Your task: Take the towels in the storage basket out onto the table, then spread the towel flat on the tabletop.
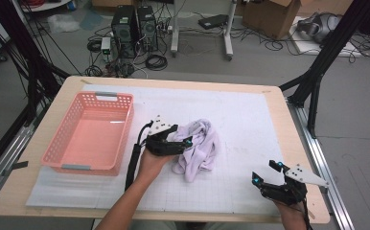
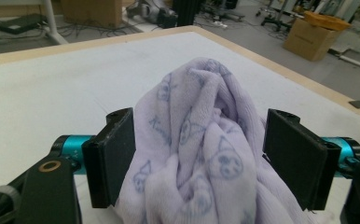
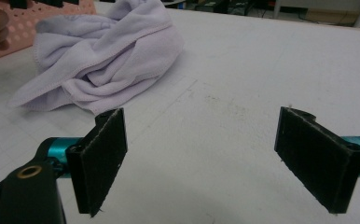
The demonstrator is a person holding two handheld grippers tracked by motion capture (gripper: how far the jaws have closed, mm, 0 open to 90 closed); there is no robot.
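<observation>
Here the left gripper [image 1: 182,142] sits at the centre of the high view, its jaws spread around the left side of the crumpled towel [image 1: 198,149], not yet pinching. The pink basket [image 1: 63,143] lies just left of it. The right gripper [image 1: 268,173], also spread, waits lower right, well apart.

Towel [image 2: 201,154] pale lilac, faint cartoon print; basket [image 1: 89,132] salmon pink.
</observation>
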